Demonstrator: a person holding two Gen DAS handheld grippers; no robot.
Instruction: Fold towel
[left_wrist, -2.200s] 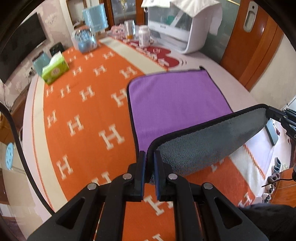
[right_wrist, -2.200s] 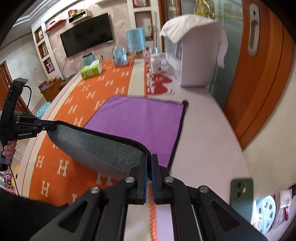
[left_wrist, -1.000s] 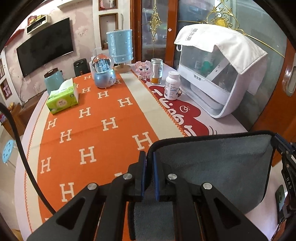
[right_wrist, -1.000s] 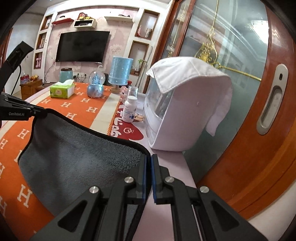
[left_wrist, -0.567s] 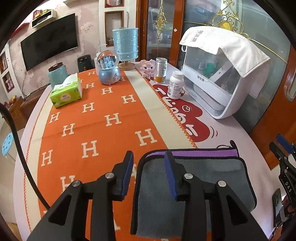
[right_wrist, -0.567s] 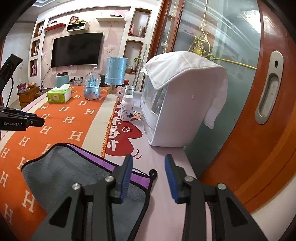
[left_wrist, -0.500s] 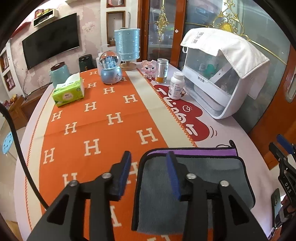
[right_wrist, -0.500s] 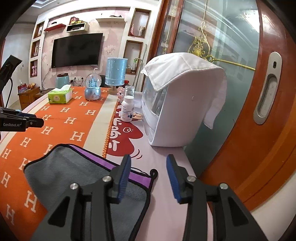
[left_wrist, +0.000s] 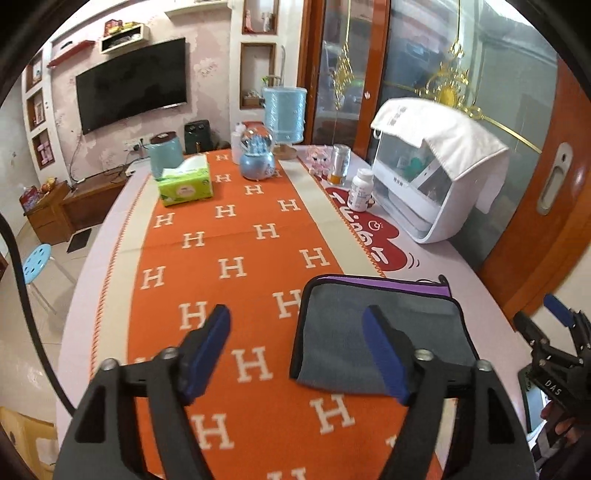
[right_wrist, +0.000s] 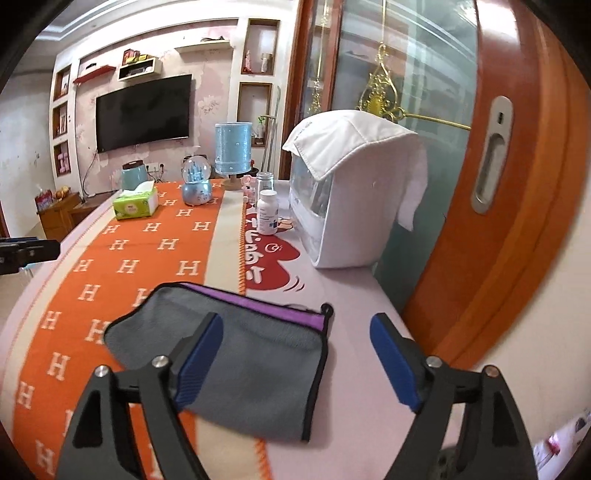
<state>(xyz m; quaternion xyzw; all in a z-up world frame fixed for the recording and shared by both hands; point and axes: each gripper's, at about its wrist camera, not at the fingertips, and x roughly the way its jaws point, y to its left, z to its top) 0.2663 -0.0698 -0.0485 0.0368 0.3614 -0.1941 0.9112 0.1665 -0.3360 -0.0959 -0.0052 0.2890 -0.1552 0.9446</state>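
Observation:
The towel (left_wrist: 354, 332) lies folded in half on the table, grey side up, with a strip of its purple side showing along the far edge; it also shows in the right wrist view (right_wrist: 258, 354). My left gripper (left_wrist: 299, 350) is wide open and empty, held above the towel's near left corner. My right gripper (right_wrist: 295, 365) is wide open and empty, above the towel's near right edge. The right gripper also shows at the right edge of the left wrist view (left_wrist: 554, 343).
An orange H-patterned runner (left_wrist: 229, 266) covers the table. At the far end stand a green tissue box (left_wrist: 184, 184), a snow globe (left_wrist: 256, 157), a blue cylinder (left_wrist: 284, 114), bottles (left_wrist: 360, 194) and a white covered appliance (left_wrist: 436, 177). An orange door (right_wrist: 517, 184) stands right.
Both grippers carried the near edge over to the far edge, let go of the towel and opened wide. They have since pulled back and up from the folded towel.

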